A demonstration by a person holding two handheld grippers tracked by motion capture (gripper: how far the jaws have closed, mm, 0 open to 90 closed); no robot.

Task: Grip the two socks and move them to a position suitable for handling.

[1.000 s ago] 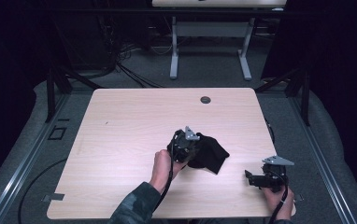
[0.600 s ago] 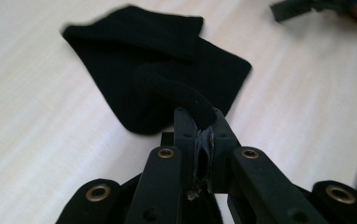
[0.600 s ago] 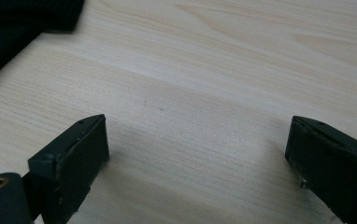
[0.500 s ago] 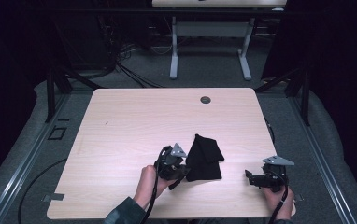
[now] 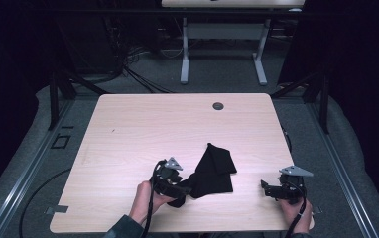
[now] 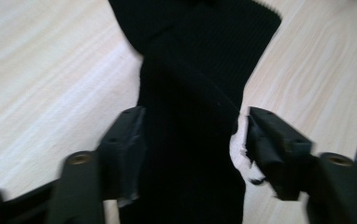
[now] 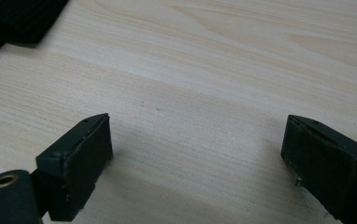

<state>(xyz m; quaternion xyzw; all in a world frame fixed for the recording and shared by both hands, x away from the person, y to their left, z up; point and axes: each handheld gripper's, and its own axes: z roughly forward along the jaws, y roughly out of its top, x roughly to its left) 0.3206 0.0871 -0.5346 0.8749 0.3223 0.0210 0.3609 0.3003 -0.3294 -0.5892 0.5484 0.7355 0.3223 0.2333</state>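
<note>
Left claw (image 5: 181, 191) is seen near the bench's (image 5: 128, 129) front edge, left of centre. Its jaws have just been opening; they are now parted, with the black cloth (image 5: 215, 171) lying between them. In the left gripper view the cloth (image 6: 195, 93) is flanked by both pads; a gap shows at the right pad, and contact at the left one cannot be told. The cloth is spread on the bench between the two claws, towards the front edge; it is ribbed knit, folded, irregular in outline. Right claw (image 5: 267, 188) is held near the front right corner, released wide, nothing between its jaws, well apart from the cloth. Bare pale wood-grain surface is left open across the back and left of the bench.
</note>
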